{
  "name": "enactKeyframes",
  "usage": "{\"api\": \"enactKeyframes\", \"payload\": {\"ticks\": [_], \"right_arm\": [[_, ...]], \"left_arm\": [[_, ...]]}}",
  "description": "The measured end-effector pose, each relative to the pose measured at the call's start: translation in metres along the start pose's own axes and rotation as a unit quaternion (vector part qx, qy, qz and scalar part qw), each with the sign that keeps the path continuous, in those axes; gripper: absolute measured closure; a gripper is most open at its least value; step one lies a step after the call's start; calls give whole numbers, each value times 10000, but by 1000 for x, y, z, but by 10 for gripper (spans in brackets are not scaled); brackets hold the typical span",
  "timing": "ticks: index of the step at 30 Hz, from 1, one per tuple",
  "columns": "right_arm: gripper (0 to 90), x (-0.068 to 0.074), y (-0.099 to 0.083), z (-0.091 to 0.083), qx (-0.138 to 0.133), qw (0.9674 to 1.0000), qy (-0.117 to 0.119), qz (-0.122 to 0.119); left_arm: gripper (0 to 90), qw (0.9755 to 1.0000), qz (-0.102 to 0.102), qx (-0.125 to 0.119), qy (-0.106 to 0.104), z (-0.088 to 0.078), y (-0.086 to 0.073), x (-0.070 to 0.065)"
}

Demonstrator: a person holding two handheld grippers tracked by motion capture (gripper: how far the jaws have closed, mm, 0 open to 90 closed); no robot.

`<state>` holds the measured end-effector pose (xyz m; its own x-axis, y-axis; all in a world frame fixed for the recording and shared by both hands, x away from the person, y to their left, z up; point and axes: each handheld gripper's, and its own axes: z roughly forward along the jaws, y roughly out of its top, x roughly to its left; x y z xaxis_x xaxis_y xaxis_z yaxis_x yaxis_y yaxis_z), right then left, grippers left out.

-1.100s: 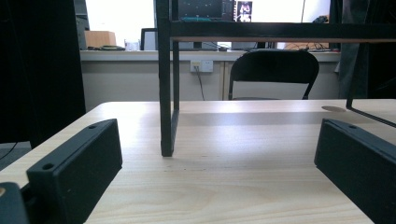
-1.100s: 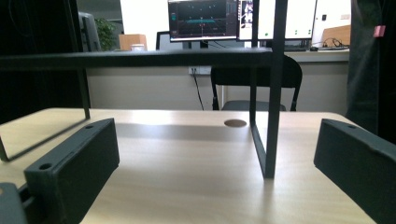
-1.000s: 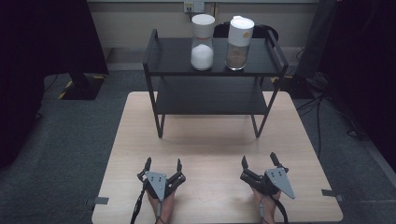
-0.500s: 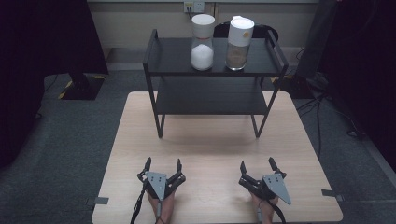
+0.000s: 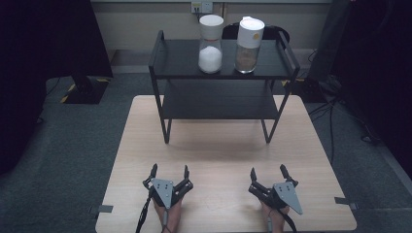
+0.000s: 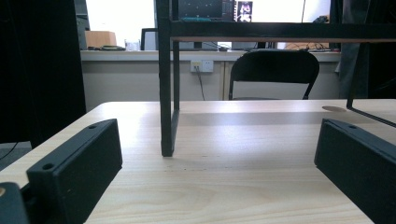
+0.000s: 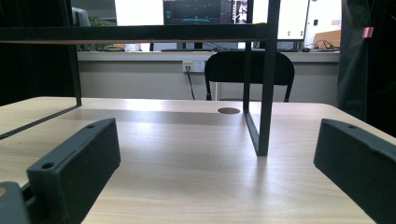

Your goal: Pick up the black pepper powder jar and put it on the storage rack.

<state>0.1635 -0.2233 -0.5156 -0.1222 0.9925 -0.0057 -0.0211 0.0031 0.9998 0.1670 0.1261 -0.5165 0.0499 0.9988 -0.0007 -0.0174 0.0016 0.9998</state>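
Observation:
A black two-level metal rack (image 5: 221, 99) stands at the far half of the wooden table (image 5: 223, 150). On its top shelf stand two clear jars with white lids: one holds white powder (image 5: 211, 44), the other brown grains (image 5: 249, 44). My left gripper (image 5: 169, 171) rests low at the table's near edge, open, nothing between its fingers. My right gripper (image 5: 268, 173) rests beside it to the right, also open and empty. In the left gripper view the rack's front left leg (image 6: 166, 88) rises ahead; in the right gripper view the front right leg (image 7: 266, 84) stands ahead.
A black chair (image 6: 274, 74) stands behind the table against a wall with a power socket (image 5: 202, 6). Dark curtains hang at the left and right. Grey carpet surrounds the table, with cables on the right. Bare tabletop lies between the grippers and the rack.
The right gripper has shifted slightly back toward the near edge and straightened. The left gripper has stayed put.

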Motion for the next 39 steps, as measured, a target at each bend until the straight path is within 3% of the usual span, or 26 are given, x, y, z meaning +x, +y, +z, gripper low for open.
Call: {"api": "enactKeyframes", "payload": {"ticks": [39], "right_arm": [[0, 3, 0, 0, 3, 10000, -89, -14]], "left_arm": [[2, 10000, -2, -1, 16, 0, 0, -1]]}}
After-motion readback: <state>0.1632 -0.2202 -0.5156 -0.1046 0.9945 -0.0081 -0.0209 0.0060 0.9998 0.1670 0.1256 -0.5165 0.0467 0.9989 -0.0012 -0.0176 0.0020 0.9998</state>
